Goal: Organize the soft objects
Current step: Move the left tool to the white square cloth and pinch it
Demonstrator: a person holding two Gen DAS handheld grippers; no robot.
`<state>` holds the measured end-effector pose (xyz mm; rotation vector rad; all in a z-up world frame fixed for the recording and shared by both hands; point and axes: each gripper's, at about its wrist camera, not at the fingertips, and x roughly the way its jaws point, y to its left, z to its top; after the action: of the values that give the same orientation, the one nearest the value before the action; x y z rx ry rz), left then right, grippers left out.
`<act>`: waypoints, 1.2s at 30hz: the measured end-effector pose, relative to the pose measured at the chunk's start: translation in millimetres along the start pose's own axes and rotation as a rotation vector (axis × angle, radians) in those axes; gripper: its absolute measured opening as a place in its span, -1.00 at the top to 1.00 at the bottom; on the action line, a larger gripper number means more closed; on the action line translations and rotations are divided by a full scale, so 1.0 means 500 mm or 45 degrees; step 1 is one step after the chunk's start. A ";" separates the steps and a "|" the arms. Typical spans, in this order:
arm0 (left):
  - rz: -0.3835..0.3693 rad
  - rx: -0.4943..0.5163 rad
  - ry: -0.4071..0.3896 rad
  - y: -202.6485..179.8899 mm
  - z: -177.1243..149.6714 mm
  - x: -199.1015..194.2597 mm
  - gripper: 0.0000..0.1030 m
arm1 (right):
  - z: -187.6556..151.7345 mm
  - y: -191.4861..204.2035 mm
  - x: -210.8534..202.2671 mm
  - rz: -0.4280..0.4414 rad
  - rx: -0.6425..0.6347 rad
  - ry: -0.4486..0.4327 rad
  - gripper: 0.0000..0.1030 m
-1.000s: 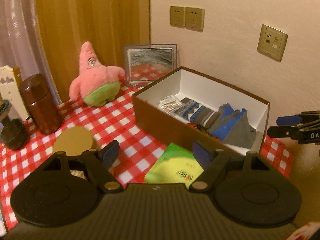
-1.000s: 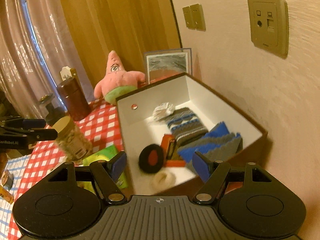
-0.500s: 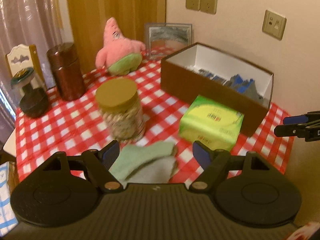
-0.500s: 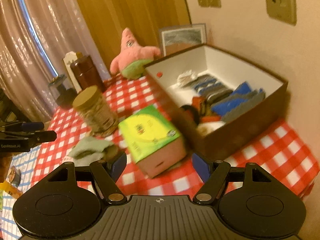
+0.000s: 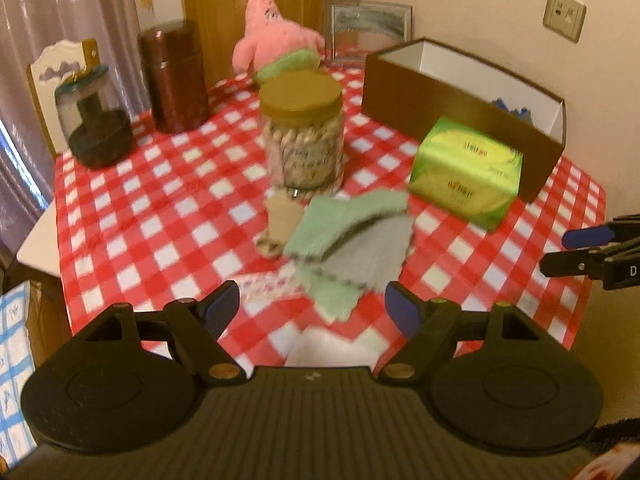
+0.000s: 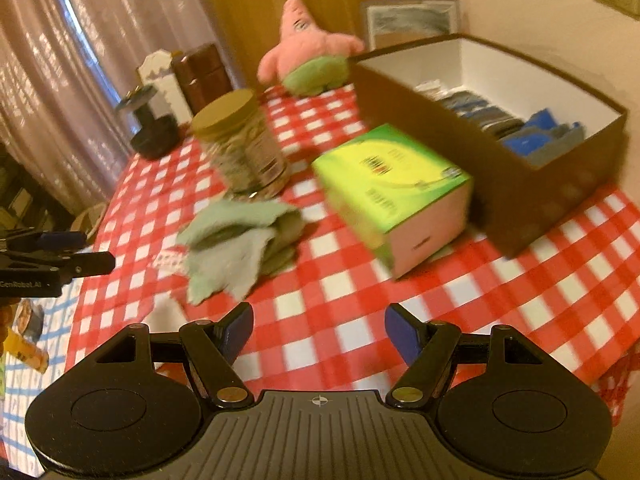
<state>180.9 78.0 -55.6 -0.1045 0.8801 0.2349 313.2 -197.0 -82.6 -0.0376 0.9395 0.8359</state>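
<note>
You are holding both grippers over the table with the red and white checked cloth [image 5: 132,216], and both are standing open with nothing between the pads. The left gripper [image 5: 312,312] is pointing almost straight at the little pile of green and grey cloths [image 5: 352,236], which is lying just ahead of its jaws, in front of the jar with the tan lid [image 5: 302,136]. From the right gripper [image 6: 319,330] the same cloths [image 6: 240,244] are lying ahead and off to the left, so your left hand looks like the nearer one for the next grab. The pile is stretching from near the jar toward you, a bit slanted, so the open jaws would be closing across its short side (the top green piece is folded over the grey one). The brown box [image 6: 532,196] is waiting far right by the wall, with blue and grey soft things already inside, and the green tissue box [image 6: 390,196] is sitting between the cloths and that box. The pink starfish toy [image 5: 276,36] is sitting at the back. The tissue box has a barcode and some print, but it is too blurry to read. On the side of the left gripper, seen from the right camera, you can read something like "GenRobot.AI".
</note>
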 end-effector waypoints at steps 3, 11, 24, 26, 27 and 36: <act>0.002 -0.006 0.035 0.011 -0.029 0.005 -0.52 | -0.012 0.032 0.025 0.022 -0.020 0.033 -0.41; 0.005 -0.025 0.079 0.032 -0.076 0.026 -0.52 | -0.024 0.098 0.085 0.059 -0.105 0.114 -0.41; -0.040 0.021 0.195 -0.005 -0.111 0.111 -0.52 | -0.036 0.108 0.150 0.060 -0.150 0.221 -0.41; -0.040 0.033 0.203 -0.007 -0.112 0.124 -0.52 | -0.037 0.105 0.156 0.058 -0.144 0.231 -0.41; -0.041 0.035 0.211 -0.008 -0.112 0.131 -0.52 | -0.037 0.104 0.159 0.058 -0.141 0.234 -0.41; -0.028 0.050 0.222 -0.019 -0.118 0.169 -0.51 | -0.038 0.092 0.179 0.052 -0.117 0.252 -0.41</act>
<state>190.8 71.2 -158.2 -0.0992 1.0558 0.1894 297.7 -116.8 -144.4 -0.1841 1.0896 0.9251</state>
